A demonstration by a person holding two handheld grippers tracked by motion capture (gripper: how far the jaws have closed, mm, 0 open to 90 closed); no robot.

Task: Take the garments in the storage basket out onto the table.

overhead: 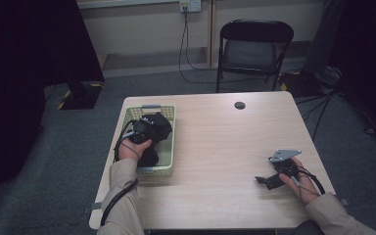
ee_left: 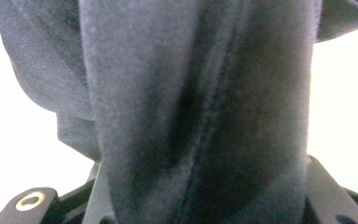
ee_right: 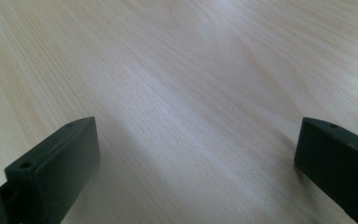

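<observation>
A dark grey cloth [overhead: 157, 128] is bunched over the pale green basket [overhead: 167, 161] at the table's left side. My left gripper [overhead: 146, 133] is shut on that cloth just above the basket. In the left gripper view the cloth [ee_left: 191, 102] hangs in thick folds between the two black jaws and covers their tips. My right gripper [overhead: 267, 180] rests low over the bare wood near the table's front right, pointing left. Its jaws stand wide apart in the right gripper view, with nothing but tabletop between them [ee_right: 196, 154].
The light wooden table [overhead: 215, 142] has a small dark round cap [overhead: 240, 105] near its far edge. A black folding chair [overhead: 254, 46] stands behind the table. Cables run across the grey floor at the back and right.
</observation>
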